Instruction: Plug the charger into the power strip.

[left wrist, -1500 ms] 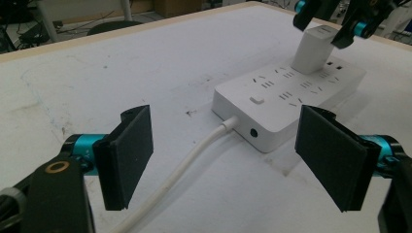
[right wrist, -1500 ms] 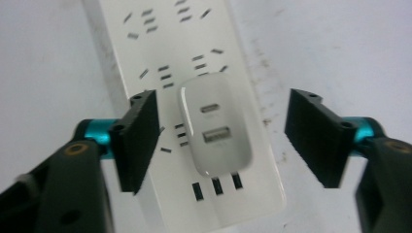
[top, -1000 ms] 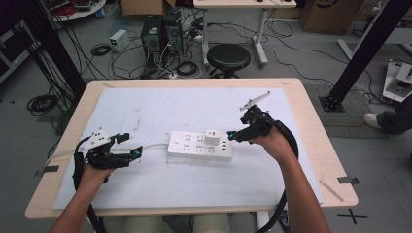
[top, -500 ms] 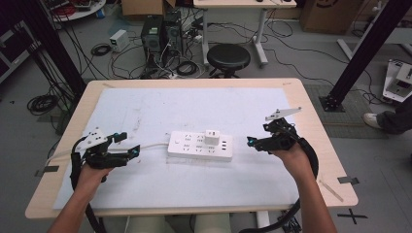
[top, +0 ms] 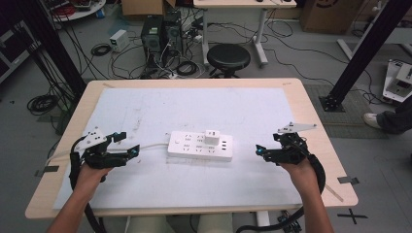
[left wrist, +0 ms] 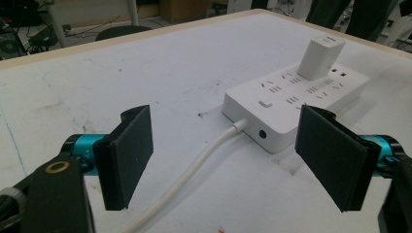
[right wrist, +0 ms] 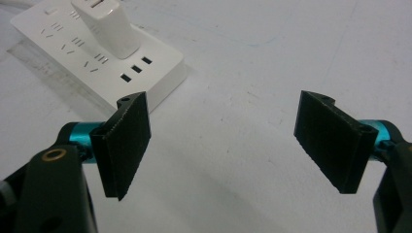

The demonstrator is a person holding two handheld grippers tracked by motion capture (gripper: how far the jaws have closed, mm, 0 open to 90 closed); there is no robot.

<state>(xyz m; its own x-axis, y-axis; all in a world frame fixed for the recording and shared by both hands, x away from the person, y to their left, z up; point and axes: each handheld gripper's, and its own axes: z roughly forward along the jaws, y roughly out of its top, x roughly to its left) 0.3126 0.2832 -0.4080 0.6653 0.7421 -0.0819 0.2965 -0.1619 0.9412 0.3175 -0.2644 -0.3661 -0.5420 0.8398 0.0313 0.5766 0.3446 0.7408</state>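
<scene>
My right tool (top: 258, 151) has just come away from the power strip (top: 200, 145): a second ago it was at the strip's end, near the white charger (top: 212, 135), and now it hangs above the bare bench (top: 311, 104), well apart from the strip. Its jaws are spread wide and hold nothing; in the right gripper view I see only the white bench cover between them, and the strip lies ahead and to the left of the jaws. The charger stands upright in a socket of the strip, and it looks to me fully pushed in, though I cannot see the pins. So I judge that the plugging step is finished and that my right hand is retreating to rest. My left tool (top: 128, 144) has not moved in this time. It stays at the other end of the strip, with the jaws also spread and empty; the white cable (left wrist: 194, 172) runs on the bench between them without touching the pads, and the strip's cable end is just ahead of them. I think there is little left to do, maybe only to take the left tool back too.
</scene>
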